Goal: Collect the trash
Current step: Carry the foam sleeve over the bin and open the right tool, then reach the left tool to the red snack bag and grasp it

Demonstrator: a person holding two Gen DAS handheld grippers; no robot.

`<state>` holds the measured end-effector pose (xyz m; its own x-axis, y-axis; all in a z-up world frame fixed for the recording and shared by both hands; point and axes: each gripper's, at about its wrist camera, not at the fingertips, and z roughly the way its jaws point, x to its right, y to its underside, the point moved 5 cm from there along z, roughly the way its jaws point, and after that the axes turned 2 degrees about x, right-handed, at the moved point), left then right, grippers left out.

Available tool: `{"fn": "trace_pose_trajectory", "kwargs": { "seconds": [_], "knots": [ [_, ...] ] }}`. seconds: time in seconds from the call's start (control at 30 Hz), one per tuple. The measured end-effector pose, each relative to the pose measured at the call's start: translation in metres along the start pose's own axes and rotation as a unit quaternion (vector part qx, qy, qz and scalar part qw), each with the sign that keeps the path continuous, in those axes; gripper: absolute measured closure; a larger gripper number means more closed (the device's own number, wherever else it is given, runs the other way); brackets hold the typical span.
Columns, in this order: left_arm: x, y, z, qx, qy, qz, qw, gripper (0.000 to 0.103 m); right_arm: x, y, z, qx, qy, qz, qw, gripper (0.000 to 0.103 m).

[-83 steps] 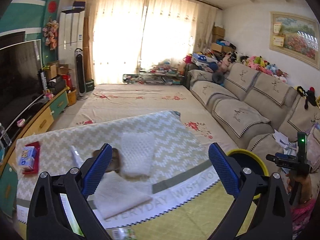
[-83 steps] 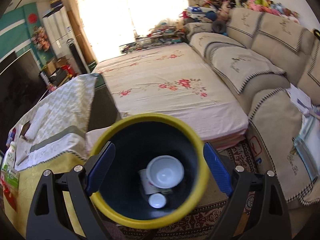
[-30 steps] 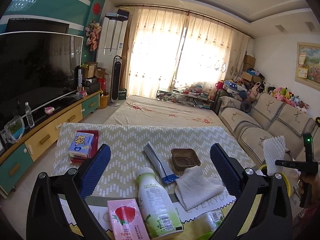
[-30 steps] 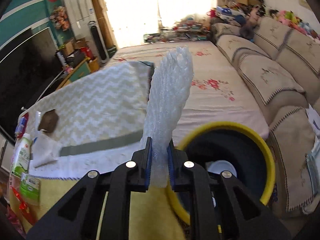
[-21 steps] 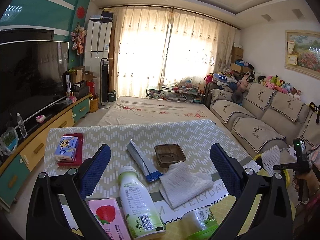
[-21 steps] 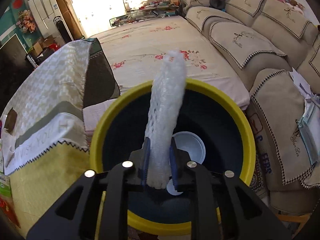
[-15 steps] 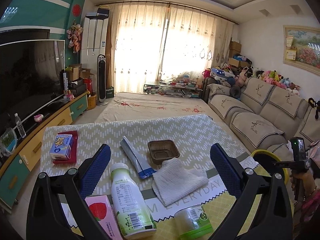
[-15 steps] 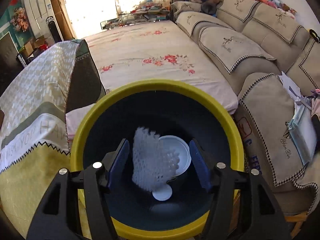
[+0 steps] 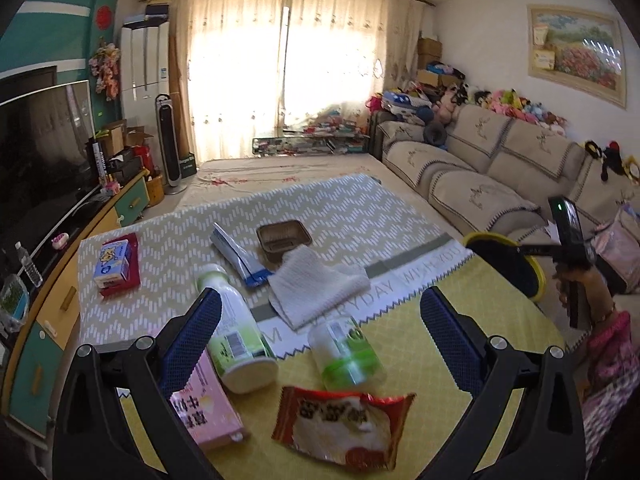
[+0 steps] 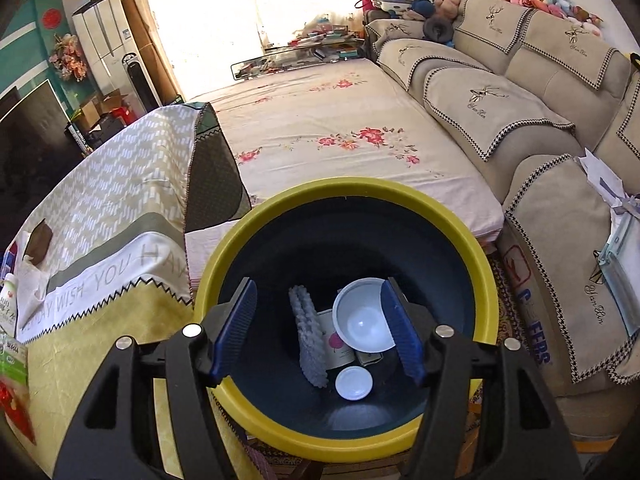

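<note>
A yellow-rimmed dark trash bin [image 10: 460, 220] stands beside the table; it also shows in the left wrist view [image 9: 538, 276]. Inside it lie a white foam net sleeve [image 10: 310, 340], a white bowl [image 10: 362, 322], a round lid [image 10: 354, 383] and a paper carton. My right gripper [image 10: 320, 326] is open and empty, right above the bin. My left gripper [image 9: 320, 340] is open and empty above the table's near end. Below it lie a white-green bottle [image 9: 234, 336], a small green-capped jar [image 9: 346, 354], a red snack packet [image 9: 344, 426], a pink carton [image 9: 204, 416] and a white napkin [image 9: 314, 292].
Farther on the table [image 9: 360, 208] lie a brown plastic tray [image 9: 284, 238], a blue-white wrapper [image 9: 236, 254] and a blue box on a red pack [image 9: 116, 266]. A sofa [image 9: 480, 176] runs along the right, a TV cabinet [image 9: 60, 280] along the left.
My right gripper carried the foam net sleeve over the bin, opened, and the sleeve fell inside. My left gripper drew back, bringing the near table items into view.
</note>
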<state>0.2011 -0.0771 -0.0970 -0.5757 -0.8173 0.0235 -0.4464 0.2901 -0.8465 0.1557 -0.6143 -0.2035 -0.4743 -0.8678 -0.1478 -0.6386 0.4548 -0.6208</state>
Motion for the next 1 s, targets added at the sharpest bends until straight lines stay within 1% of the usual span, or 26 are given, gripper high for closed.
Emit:
{"fn": "trace_pose_trajectory", "kwargs": {
  "seconds": [0.1,0.2,0.23,0.33,0.5,0.7,0.83,0.9,0.93,1.0],
  "knots": [
    [0.018,0.021,0.003,-0.037,0.012,0.03,0.9988,0.005,-0.002,0.004,-0.003,-0.002,-0.007,-0.001,1.0,0.041],
    [0.029,0.041,0.014,-0.069,0.023,0.051,0.996,0.005,-0.003,0.007,-0.005,-0.003,-0.012,-0.001,1.0,0.041],
    [0.031,0.045,0.017,-0.077,0.024,0.057,0.9951,0.005,-0.004,0.008,-0.007,-0.003,-0.014,-0.002,1.0,0.041],
    [0.028,0.055,0.028,-0.1,0.012,0.067,0.9926,0.005,-0.005,0.009,-0.009,-0.002,-0.016,-0.002,1.0,0.041],
    [0.022,0.066,0.04,-0.127,0.011,0.074,0.9891,0.005,-0.008,0.009,-0.012,0.002,-0.019,-0.004,1.0,0.041],
    [0.021,0.082,0.053,-0.157,0.013,0.078,0.9845,0.005,-0.015,0.012,-0.008,-0.006,-0.027,-0.011,1.0,0.041],
    [0.019,0.084,0.054,-0.161,0.02,0.07,0.9843,0.005,-0.018,0.013,-0.006,-0.009,-0.031,-0.014,0.999,0.041],
    [0.019,0.085,0.054,-0.163,0.022,0.07,0.9839,0.012,-0.019,0.013,-0.006,-0.008,-0.031,-0.015,0.999,0.041],
    [0.02,0.085,0.054,-0.165,0.021,0.07,0.9836,0.014,-0.018,0.013,-0.007,-0.008,-0.031,-0.015,0.999,0.041],
    [0.022,0.086,0.053,-0.169,0.024,0.072,0.9827,0.022,-0.018,0.013,-0.007,-0.007,-0.031,-0.015,0.999,0.041]
  ]
}}
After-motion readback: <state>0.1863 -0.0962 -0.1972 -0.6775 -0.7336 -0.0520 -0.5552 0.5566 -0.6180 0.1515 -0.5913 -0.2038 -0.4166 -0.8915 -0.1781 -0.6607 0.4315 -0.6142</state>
